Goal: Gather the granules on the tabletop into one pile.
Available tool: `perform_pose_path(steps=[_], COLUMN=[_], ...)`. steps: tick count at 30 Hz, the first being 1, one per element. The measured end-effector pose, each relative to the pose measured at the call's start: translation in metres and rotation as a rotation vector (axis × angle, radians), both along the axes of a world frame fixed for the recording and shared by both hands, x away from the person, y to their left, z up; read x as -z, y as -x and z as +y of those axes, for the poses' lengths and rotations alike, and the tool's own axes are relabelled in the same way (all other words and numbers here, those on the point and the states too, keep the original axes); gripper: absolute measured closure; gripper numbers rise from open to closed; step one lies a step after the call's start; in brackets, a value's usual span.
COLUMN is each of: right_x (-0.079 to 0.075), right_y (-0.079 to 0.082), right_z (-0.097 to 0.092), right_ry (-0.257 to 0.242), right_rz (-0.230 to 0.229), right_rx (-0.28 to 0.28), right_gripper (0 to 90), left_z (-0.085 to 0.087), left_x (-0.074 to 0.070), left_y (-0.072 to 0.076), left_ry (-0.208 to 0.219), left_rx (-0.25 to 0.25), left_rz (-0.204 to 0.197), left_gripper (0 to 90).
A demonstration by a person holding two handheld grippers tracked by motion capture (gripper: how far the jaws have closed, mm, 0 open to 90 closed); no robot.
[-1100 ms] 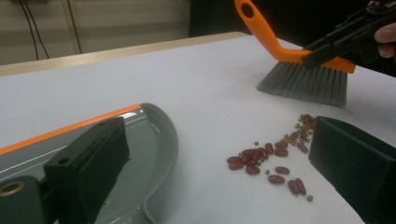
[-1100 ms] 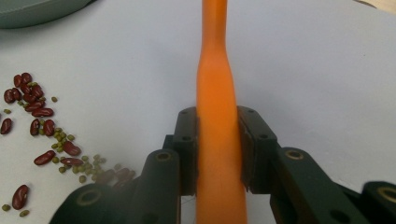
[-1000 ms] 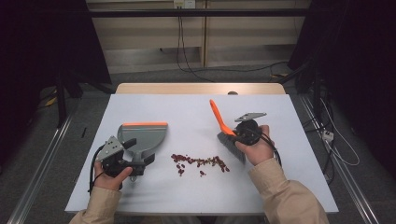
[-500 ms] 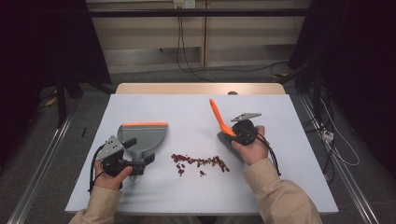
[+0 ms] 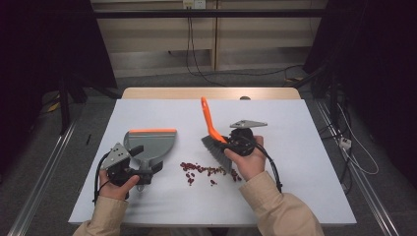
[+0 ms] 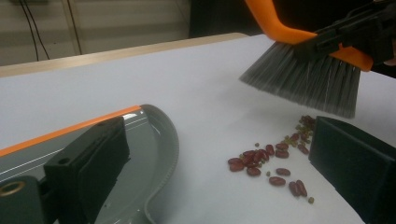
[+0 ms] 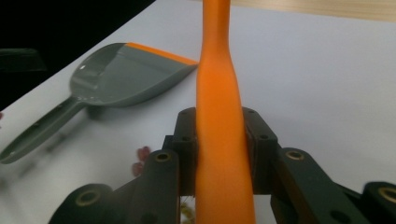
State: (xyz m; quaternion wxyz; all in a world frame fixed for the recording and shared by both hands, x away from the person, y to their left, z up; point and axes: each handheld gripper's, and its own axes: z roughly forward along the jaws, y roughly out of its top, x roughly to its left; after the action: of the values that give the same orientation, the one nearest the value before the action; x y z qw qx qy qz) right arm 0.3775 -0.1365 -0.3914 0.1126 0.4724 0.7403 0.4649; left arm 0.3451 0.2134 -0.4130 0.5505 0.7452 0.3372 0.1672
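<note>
- The brush (image 5: 212, 132) is held by its orange handle between the jaws of the right gripper (image 5: 231, 145); its grey bristles hang just above the right end of the beans (image 5: 206, 170).
- The beans lie scattered on the desk (image 5: 295, 147), between brush and dustpan (image 5: 150, 146).
- The left gripper (image 5: 142, 173) is at the dustpan handle; I cannot tell if its jaws press on it.

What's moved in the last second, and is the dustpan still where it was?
The right gripper, clamped on the orange-handled brush, has carried it left and toward the person, so the bristles now sit at the right end of the line of beans. No grip changed. The left gripper kept its place at the handle of the grey dustpan, which has not shifted, and the beans lie as before.
</note>
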Motion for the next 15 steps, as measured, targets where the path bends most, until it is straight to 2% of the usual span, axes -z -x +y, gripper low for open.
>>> perform_pose_path(steps=[3, 7, 15], right_x=[0.002, 0.004, 0.01], right_y=[0.003, 0.005, 0.013], right_z=[0.016, 0.032, 0.058], right_ry=[-0.006, -0.045, -0.061], right_rz=[0.005, 0.031, 0.057], right_rx=[-0.025, -0.046, -0.089], right_gripper=[70.9, 70.9, 70.9], left_z=[0.001, 0.002, 0.003], left_x=[0.0, -0.001, -0.001], left_y=[0.0, 0.0, 0.0], left_ry=[0.004, 0.007, 0.008], left_rx=[-0.001, -0.004, -0.006], left_rz=[-0.001, -0.002, -0.004], left_gripper=[4.6, 4.6, 4.5])
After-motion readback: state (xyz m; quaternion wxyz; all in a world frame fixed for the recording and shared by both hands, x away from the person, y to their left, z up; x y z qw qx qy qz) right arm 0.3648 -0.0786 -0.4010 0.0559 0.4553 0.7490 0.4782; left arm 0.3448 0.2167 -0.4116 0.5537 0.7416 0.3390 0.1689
